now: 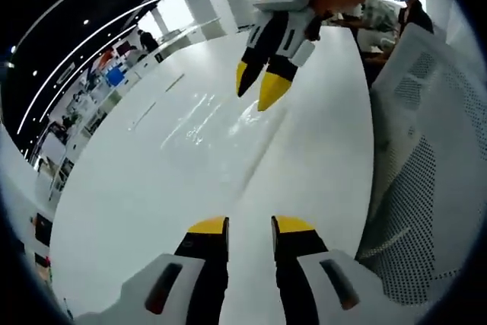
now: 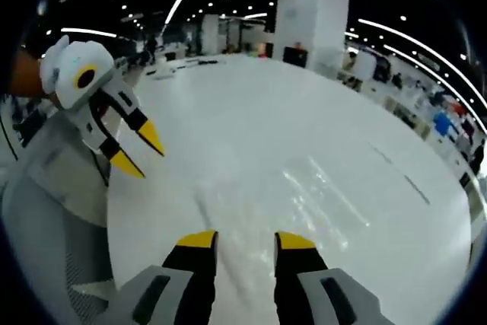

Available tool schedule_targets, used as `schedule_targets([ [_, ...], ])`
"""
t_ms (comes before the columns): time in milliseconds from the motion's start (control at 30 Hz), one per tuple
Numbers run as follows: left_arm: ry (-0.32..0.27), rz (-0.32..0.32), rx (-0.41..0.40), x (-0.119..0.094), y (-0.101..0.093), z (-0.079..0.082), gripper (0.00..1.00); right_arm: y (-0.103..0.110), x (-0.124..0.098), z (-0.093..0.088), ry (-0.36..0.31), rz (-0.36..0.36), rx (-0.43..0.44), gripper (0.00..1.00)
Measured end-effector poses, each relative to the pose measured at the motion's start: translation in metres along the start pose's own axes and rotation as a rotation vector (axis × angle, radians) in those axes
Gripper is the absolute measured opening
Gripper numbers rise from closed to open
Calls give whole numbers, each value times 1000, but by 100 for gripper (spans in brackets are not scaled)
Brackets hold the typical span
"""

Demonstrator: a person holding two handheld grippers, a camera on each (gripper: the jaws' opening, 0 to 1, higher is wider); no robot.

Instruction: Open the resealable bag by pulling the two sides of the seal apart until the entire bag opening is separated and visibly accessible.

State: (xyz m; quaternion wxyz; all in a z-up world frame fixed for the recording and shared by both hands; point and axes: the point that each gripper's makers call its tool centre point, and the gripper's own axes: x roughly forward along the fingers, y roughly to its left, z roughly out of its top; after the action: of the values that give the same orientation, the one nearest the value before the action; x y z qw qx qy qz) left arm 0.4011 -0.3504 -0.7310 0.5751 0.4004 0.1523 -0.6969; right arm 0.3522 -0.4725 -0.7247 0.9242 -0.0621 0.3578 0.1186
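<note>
Clear bag [image 1: 202,123] flat on white table [image 1: 137,188], between both tools, left tool [image 1: 249,226] and right tool [image 2: 246,240] spread, empty.

One clear, glossy plastic resealable bag [image 1: 209,116] lies flat on one broad white tabletop [image 1: 137,211]; in the right gripper view the same single bag [image 2: 319,188] shows as a shiny, wrinkled sheet.

Two white grippers with black-and-yellow jaws are counted. In the left gripper view, the left gripper [image 1: 249,227] rises from below with two yellow-tipped jaws, and the right gripper [image 1: 259,89] hangs above with two more. In the right gripper view, the right gripper [image 2: 246,241] and the left gripper [image 2: 139,150] again make two.

One white perforated panel [image 1: 434,165] stands at the table's side.

One large white square pillar [image 2: 308,20] stands beyond the table.
</note>
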Motion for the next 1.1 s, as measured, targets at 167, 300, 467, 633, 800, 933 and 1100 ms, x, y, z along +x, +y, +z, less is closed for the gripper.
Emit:
schedule_targets([
  [167,-13,-3,-55,-5,-3,-7,32,2,-11,-3,-41,-15,50,38],
  [300,-18,-2,-103,-7,-6,-13,40,10,-17,-9,-61,-13,99,49],
  [467,-29,7,-133,-9,-5,-15,47,16,-20,-16,-68,-30,98,55],
  [633,-45,16,-172,-13,-3,-15,55,16,-24,-17,-84,-44,122,61],
  [800,-41,18,-198,-15,-4,-18,60,15,-31,-19,-90,-56,131,65],
  [933,-53,29,-209,-21,-4,-18,62,15,-37,-21,-109,-76,158,70],
  [1100,-64,31,-221,-23,-6,-17,64,18,-40,-28,-119,-94,186,74],
])
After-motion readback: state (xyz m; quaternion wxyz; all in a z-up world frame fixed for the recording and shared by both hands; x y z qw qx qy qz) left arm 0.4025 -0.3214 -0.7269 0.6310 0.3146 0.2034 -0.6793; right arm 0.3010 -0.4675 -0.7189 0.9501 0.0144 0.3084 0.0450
